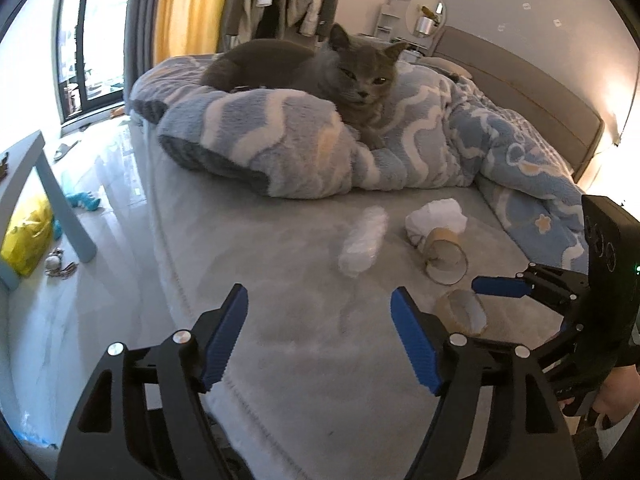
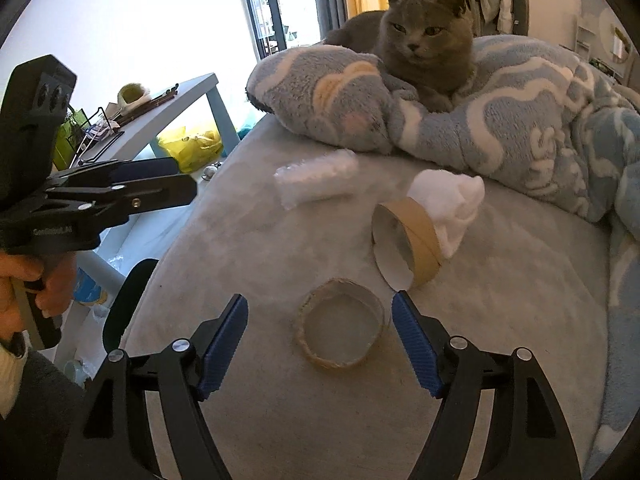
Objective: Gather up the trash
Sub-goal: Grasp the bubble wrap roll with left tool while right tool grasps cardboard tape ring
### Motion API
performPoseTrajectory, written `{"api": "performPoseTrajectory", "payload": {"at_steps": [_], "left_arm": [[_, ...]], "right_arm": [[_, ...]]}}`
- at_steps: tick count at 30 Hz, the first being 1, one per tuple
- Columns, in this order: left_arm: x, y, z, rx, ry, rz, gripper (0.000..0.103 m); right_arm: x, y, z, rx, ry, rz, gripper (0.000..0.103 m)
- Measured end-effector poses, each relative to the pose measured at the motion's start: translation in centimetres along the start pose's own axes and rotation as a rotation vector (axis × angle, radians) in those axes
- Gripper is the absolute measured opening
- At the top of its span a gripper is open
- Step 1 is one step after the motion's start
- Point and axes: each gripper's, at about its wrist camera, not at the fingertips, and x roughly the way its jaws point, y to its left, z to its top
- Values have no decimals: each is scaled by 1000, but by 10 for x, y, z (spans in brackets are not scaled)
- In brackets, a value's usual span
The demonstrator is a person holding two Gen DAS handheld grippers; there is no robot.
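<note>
Trash rolls (image 2: pixel 404 240) lie near cat (image 2: pixel 424 40) on blanket (image 2: pixel 540 120).

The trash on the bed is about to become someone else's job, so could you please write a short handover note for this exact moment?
Left gripper: open, empty, over bare sheet.
Right gripper: open, empty, jaws either side of the low twine-wrapped ring, not yet closed.
Beyond it on the grey sheet: cardboard tape core on its side, touching the white tissue wad; crumpled clear plastic wrap to the left.
A grey cat lies on the blue blanket behind; go gently.
Done: nothing in hand yet. Left: all four pieces.
</note>
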Motion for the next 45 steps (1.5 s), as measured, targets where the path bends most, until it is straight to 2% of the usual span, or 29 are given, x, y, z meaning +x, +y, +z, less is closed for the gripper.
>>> {"api": "performPoseTrajectory", "payload": {"at_steps": [6, 8, 11, 17, 22, 31, 36, 45], "left_arm": [[17, -11, 7, 34, 5, -42, 81], [24, -14, 9, 49, 21, -61, 83], [33, -20, 10, 94, 29, -57, 83], [52, -20, 12, 104, 50, -73, 80], [68, -20, 16, 100, 69, -85, 72], [87, -24, 29, 95, 74, -101, 62], [100, -28, 34, 94, 93, -111, 52], [110, -29, 37, 86, 108, -124, 35]], "right_arm": [[6, -7, -4, 8, 28, 29, 75], [11, -10, -5, 11, 42, 35, 66], [16, -13, -7, 9, 54, 37, 63], [18, -16, -7, 3, 52, 37, 51], [19, -19, -2, -17, 58, 52, 46], [16, -28, 2, -29, 57, 131, 46], [17, -31, 4, -39, 61, 155, 46], [20, -31, 9, -45, 73, 154, 46]]}}
